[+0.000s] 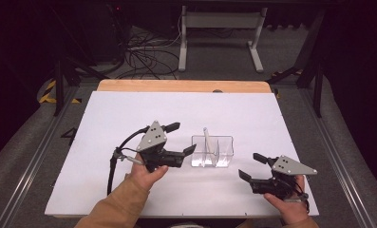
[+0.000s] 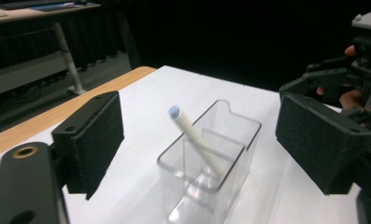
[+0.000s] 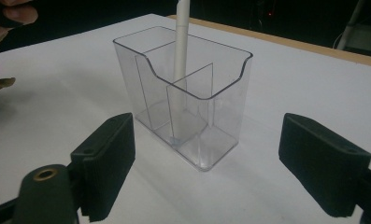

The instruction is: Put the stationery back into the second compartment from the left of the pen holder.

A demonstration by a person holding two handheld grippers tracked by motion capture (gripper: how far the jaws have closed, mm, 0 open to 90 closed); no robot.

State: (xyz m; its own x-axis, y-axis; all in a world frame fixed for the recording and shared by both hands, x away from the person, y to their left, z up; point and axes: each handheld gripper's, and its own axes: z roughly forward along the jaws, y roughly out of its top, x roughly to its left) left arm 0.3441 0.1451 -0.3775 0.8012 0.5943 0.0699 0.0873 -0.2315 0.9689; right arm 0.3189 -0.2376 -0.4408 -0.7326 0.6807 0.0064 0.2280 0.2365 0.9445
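Pen [image 1: 207,140], a slim white stick, leans in a clear plastic divided holder [image 1: 212,152] on the white table [image 1: 129,114] in the high view, between the left gripper [image 1: 182,138] and right gripper [image 1: 249,166], both with jaws apart and holding nothing. Left gripper view adds what looks like a bluish tip on the pen [image 2: 192,137], tilted up toward the far left. Right gripper view shows the pen [image 3: 179,70] nearly upright, its foot in a rear compartment of the holder [image 3: 220,112].
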